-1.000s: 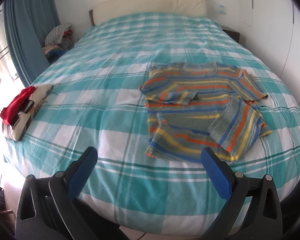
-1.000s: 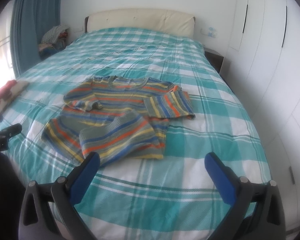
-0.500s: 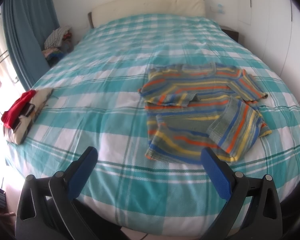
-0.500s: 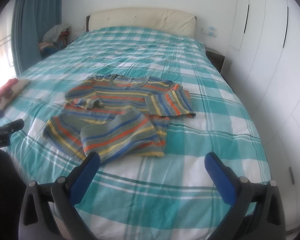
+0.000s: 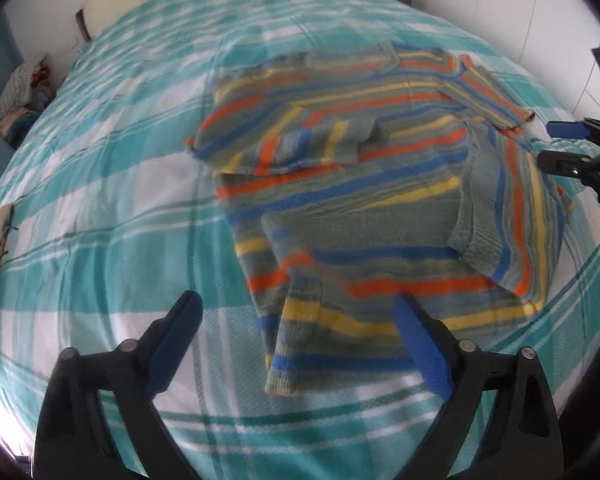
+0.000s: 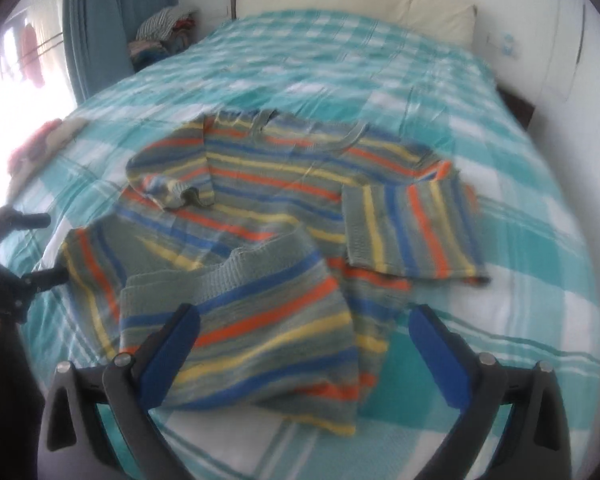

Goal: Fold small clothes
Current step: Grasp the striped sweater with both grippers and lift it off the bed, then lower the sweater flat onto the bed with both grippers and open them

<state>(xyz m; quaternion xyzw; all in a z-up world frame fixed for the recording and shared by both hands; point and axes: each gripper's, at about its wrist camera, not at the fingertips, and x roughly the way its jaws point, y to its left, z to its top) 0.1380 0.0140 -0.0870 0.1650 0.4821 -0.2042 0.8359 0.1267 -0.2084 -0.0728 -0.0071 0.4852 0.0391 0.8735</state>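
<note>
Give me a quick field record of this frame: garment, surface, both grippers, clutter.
garment: striped sweater, multicolour knit, lying rumpled with hem flipped up and sleeves folded in
surface: bed with teal plaid bedspread
left gripper: open, empty, at the sweater's near hem
right gripper: open, empty, over the flipped-up hem
contact: neither gripper is closed on the fabric
clutter: clothes pile by the curtain; red and cream item at the bed's left edge
image quality: both views motion-blurred

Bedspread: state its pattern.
The bedspread is a teal-and-white plaid, clearest in the right wrist view.
</note>
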